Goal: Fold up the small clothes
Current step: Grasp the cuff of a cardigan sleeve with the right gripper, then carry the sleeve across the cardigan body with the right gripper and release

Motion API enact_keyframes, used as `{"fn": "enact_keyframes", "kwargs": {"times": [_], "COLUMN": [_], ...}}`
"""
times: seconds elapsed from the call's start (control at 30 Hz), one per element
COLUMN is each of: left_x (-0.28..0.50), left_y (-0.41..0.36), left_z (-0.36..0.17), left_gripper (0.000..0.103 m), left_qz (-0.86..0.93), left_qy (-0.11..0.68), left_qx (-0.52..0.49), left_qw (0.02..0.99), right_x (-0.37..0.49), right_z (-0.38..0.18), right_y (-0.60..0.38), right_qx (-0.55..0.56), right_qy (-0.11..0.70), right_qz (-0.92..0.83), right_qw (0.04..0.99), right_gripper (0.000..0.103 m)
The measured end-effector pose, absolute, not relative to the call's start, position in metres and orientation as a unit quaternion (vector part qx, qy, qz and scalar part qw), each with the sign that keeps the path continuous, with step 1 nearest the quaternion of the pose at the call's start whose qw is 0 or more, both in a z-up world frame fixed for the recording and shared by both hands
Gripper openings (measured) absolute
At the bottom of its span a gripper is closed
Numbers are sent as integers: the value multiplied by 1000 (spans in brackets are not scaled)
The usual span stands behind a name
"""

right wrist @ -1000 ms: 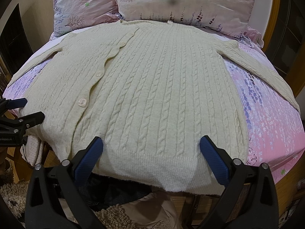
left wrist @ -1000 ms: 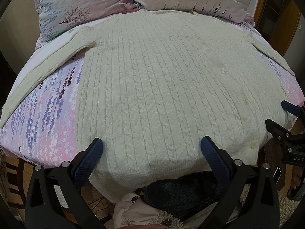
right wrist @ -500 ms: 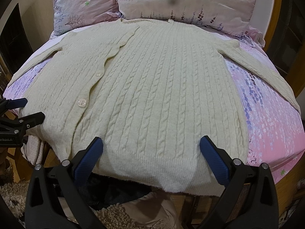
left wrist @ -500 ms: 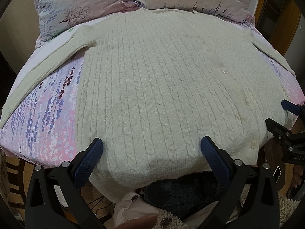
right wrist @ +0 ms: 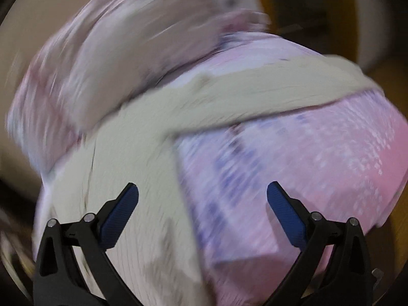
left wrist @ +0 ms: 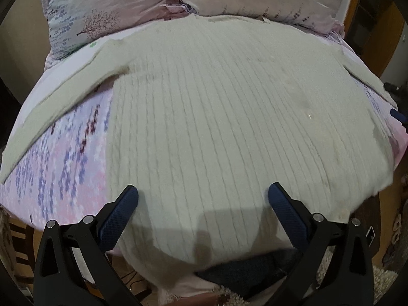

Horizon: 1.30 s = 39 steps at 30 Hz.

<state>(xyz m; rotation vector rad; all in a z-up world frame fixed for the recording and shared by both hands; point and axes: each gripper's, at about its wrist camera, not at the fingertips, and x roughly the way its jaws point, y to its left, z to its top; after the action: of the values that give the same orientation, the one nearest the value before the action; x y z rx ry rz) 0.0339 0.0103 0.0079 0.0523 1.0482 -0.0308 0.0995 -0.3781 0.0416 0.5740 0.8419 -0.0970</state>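
A cream cable-knit cardigan (left wrist: 229, 117) lies flat and spread on the bed, its sleeves stretched out to both sides. My left gripper (left wrist: 203, 201) is open and empty, low over the cardigan's hem. My right gripper (right wrist: 202, 200) is open and empty over the cardigan's right side edge, with the right sleeve (right wrist: 267, 89) running across the sheet ahead of it. The right wrist view is heavily blurred. A blue fingertip of the right gripper shows at the right edge of the left wrist view (left wrist: 399, 116).
The bed has a pink and purple floral sheet (left wrist: 63, 163) and two floral pillows (left wrist: 107, 7) at the head. A wooden bed frame (left wrist: 367, 23) stands at the far right. Dark clothing (left wrist: 255, 270) and a shaggy rug (left wrist: 382, 280) lie below the bed's near edge.
My right gripper has swung fast to the right and forward, from the hem to the cardigan's right side and sleeve. My left gripper has moved slightly forward over the hem.
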Motion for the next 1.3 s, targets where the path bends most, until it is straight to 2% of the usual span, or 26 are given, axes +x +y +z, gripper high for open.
{"fn": "enact_keyframes", "kwargs": {"times": [0.13,0.23,0.47,0.6,0.77,0.87,0.9,0.93,1.1,1.3], "left_x": [54,68,105,122,137,145,147,149,154,163], "left_y": [15,20,32,37,44,50,53,54,60,65], "left_z": [14,19,33,37,35,35,35,35,37,37], "left_gripper": [102,102,102,102,102,102,102,102,102,102], "left_qz": [-3,0,-13,-18,-36,-48,-50,-50,-30,-43], "left_qy": [487,480,457,450,452,451,449,447,434,445], "left_qx": [29,16,-21,-32,-59,-88,-97,-101,-98,-107], "left_qw": [873,877,889,893,889,887,887,887,895,888], "right_x": [120,136,165,166,149,148,149,152,164,196], "right_z": [32,19,6,4,4,5,6,8,46,106], "right_y": [-432,-453,-464,-486,-524,-538,-540,-539,-510,-413], "right_qx": [364,412,445,456,463,445,435,419,335,246], "right_qy": [383,387,382,362,328,326,330,334,317,294], "right_qz": [-83,-90,-106,-145,-217,-254,-260,-264,-255,-126], "right_qw": [845,820,803,800,794,795,797,802,850,915], "right_gripper": [78,67,58,42,37,23,11,8,6,6]}}
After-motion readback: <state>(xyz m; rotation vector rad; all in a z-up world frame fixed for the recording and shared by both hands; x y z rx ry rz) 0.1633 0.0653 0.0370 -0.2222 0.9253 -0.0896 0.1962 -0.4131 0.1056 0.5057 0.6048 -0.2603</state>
